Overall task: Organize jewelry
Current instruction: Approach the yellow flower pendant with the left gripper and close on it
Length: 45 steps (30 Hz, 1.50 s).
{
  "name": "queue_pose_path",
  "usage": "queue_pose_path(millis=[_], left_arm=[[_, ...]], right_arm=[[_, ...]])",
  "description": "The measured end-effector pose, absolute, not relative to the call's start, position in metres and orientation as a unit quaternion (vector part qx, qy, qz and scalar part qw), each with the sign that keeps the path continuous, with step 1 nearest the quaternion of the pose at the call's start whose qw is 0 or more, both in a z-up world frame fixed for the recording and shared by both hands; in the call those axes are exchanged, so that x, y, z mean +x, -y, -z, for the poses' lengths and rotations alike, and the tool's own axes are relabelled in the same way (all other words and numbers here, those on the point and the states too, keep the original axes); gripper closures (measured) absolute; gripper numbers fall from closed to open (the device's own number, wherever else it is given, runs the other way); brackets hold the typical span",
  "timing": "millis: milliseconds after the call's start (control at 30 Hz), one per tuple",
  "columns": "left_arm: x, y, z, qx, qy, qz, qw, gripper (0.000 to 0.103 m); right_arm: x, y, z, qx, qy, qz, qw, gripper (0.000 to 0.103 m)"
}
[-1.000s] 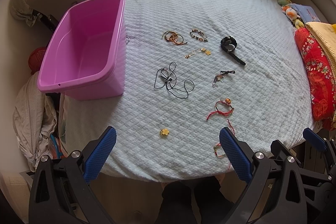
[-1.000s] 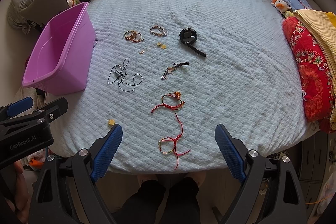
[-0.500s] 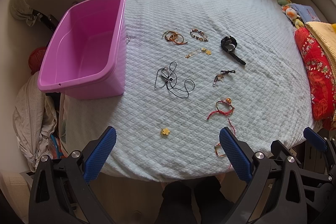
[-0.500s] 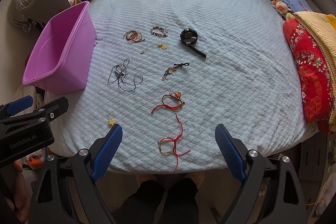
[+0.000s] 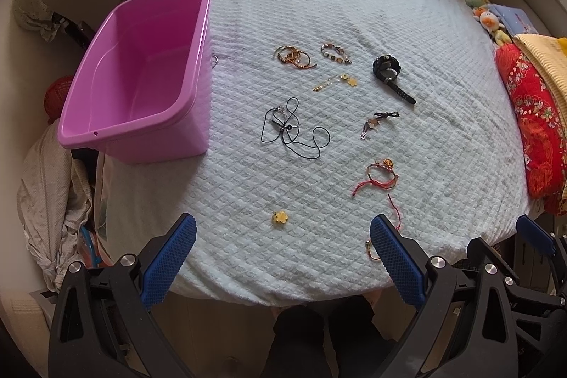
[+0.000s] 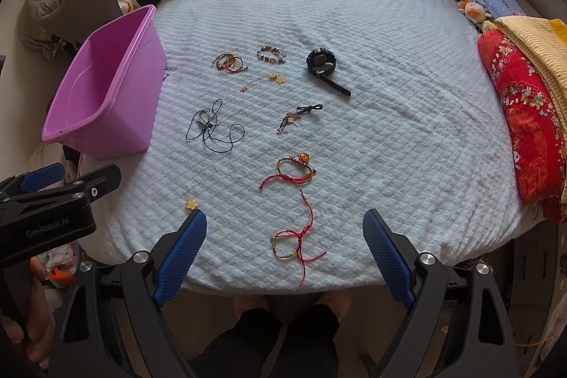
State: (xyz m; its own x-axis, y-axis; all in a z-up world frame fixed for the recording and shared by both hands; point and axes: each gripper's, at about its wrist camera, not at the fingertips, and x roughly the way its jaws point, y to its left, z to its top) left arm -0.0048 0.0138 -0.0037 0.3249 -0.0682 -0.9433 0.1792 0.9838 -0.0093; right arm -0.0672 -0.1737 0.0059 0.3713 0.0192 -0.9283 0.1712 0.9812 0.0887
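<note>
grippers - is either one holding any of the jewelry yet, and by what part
Nothing is held. The left gripper and right gripper both hang open above the bed edge, empty.

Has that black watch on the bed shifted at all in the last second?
No. The black watch lies where it did, right of the beaded bracelet.

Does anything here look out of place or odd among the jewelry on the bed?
Yes. A small metal ring lies alone against the purple bin wall, apart from the rest. A yellow flower charm also sits by itself near the bed's front edge. Nothing looks broken.
</note>
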Motion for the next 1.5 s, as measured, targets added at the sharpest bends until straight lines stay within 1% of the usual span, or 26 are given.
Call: queue_pose_path(millis=[200,433,633,833,1000,1133,1267,1433,1467,1500], left_arm=[[-0.018,-0.034,0.046,0.045,-0.594,0.057,0.801,0.006],[-0.049,-0.056,0.102,0.033,-0.598,0.021,0.8,0.006],[-0.056,-0.055,0.147,0.003,-0.57,0.001,0.822,0.006],[-0.045,-0.035,0.183,0.021,-0.537,0.015,0.843,0.006],[-0.036,-0.023,0.215,0.049,-0.524,0.042,0.849,0.007],[-0.033,-0.022,0.232,0.045,-0.521,0.052,0.851,0.007],[-0.029,-0.021,0.242,0.037,-0.515,0.058,0.854,0.007],[-0.026,-0.018,0.251,0.033,-0.51,0.058,0.858,0.007],[-0.026,-0.018,0.252,0.033,-0.507,0.057,0.86,0.008],[-0.026,-0.018,0.253,0.035,-0.502,0.056,0.862,0.008]], right_arm=[[-0.091,0.182,0.034,0.104,-0.574,0.063,0.809,0.017],[-0.114,0.192,0.095,0.098,-0.596,0.057,0.795,0.017],[-0.117,0.192,0.141,0.096,-0.586,0.026,0.804,0.017],[-0.11,0.179,0.183,0.075,-0.572,0.009,0.817,0.018],[-0.103,0.182,0.212,0.09,-0.555,0.031,0.826,0.018],[-0.096,0.185,0.233,0.104,-0.55,0.053,0.827,0.018],[-0.096,0.184,0.24,0.116,-0.529,0.06,0.839,0.018],[-0.094,0.173,0.245,0.09,-0.52,0.059,0.848,0.018],[-0.094,0.171,0.246,0.086,-0.518,0.058,0.849,0.02],[-0.094,0.17,0.246,0.083,-0.516,0.056,0.85,0.027]])
